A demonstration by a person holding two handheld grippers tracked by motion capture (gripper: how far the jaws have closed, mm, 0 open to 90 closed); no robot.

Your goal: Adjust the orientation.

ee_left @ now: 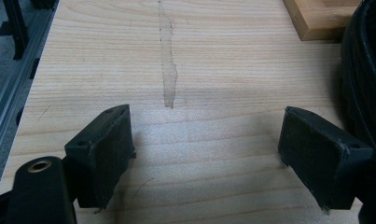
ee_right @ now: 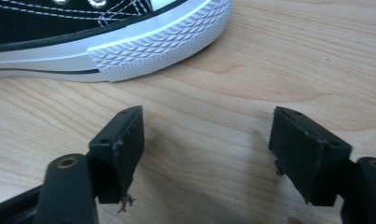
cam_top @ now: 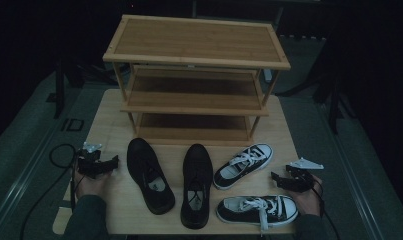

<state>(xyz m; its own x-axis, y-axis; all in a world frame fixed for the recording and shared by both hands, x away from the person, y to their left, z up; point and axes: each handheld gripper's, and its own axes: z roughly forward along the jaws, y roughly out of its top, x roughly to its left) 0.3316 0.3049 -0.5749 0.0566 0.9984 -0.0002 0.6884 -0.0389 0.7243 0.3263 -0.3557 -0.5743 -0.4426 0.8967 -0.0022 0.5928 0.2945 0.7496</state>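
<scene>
Two black leather shoes lie side by side on the wooden table, toes toward the rack. Right of them lie two black-and-white sneakers. A three-shelf bamboo rack stands at the table's far side, its shelves bare. My left gripper rests near the left edge, open, with bare wood between its jaws; one leather shoe's side is at its right. My right gripper sits at the right edge, open and empty, with a sneaker's white toe cap just ahead.
A corner of the rack's base shows ahead of the left gripper. Cables trail off the table's left side. A metal rail runs beside the table edge. Dark floor surrounds the table.
</scene>
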